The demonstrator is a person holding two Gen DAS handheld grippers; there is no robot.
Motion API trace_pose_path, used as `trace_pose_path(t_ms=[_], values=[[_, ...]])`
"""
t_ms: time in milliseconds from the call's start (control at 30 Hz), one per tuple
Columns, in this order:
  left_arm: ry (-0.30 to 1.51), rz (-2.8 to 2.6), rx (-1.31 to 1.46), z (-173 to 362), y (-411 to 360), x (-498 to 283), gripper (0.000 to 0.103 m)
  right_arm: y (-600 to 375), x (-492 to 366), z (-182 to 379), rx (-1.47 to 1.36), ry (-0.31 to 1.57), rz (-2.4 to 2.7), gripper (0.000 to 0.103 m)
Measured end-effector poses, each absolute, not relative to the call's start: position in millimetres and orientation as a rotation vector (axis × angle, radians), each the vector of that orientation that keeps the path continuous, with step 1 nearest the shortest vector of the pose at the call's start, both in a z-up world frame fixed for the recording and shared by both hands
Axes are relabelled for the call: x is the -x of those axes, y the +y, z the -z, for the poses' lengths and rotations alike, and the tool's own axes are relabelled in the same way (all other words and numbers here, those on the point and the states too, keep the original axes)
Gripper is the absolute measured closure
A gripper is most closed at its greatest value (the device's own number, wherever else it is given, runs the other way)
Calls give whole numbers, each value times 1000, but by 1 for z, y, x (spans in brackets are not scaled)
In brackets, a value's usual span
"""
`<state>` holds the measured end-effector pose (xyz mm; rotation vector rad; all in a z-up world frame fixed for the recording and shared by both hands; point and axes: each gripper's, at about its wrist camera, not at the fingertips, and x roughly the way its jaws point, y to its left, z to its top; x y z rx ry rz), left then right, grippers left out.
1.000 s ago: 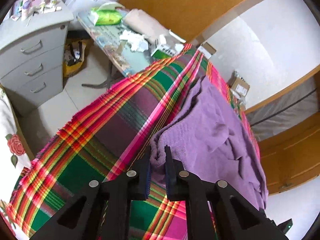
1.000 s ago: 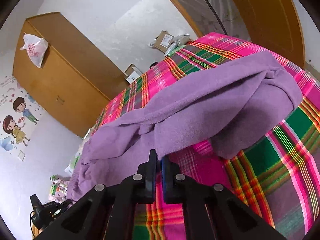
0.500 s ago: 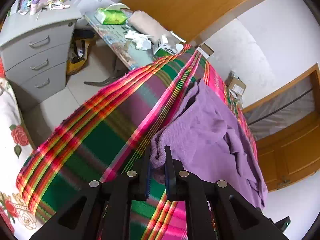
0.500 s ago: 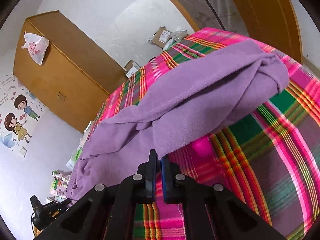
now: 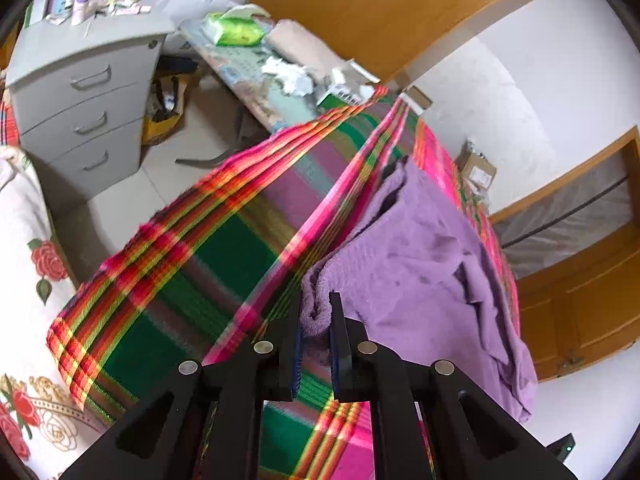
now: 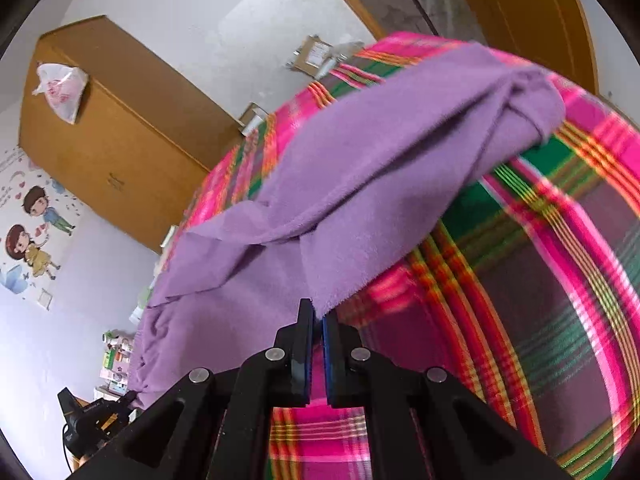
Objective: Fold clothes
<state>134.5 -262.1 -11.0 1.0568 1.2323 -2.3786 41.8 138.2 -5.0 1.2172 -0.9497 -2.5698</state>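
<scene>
A purple fleece garment (image 5: 424, 272) lies stretched over a bed covered with a pink, green and red plaid blanket (image 5: 208, 264). My left gripper (image 5: 316, 312) is shut on a bunched edge of the garment and lifts it off the blanket. In the right wrist view the same purple garment (image 6: 360, 184) runs from the far right down to the lower left, folded over itself in long creases. My right gripper (image 6: 318, 316) is shut on a corner of it, with the plaid blanket (image 6: 520, 280) underneath.
A grey drawer cabinet (image 5: 88, 92) with bottles on top stands left of the bed, beside a cluttered ironing board (image 5: 272, 76). A wooden wardrobe (image 6: 112, 136) and cardboard boxes (image 6: 316, 54) line the far wall. A floral cloth (image 5: 28, 280) lies at the lower left.
Both grippers have pulled back and upward with the garment, dragging it toward the near side of the bed. The bed's left edge and the floor have come further into the left view.
</scene>
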Motion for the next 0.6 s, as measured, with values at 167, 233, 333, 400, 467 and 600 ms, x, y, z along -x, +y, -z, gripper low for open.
trace_pose_path(t_ms=[167,233,333,400,467,600], values=[[1228,2359,-1089,15,-263,-134,91,133,-35,11,-1262,-896,2588,96],[1191,2377,-1107,11,-261,-134,91,133,-34,11,-1281,-870,2594,95],[1126,2412,-1089,-1,-256,-140,86,132,-37,8,-1278,-814,2624,94],[1068,2437,-1059,-11,-253,-144,86,134,-40,5,-1274,-777,2648,92],[1009,2453,-1022,-21,-249,-147,86,139,-44,3,-1263,-773,2659,91],[924,2570,-959,-45,-232,-143,82,156,-50,-1,-1221,-825,2691,90]])
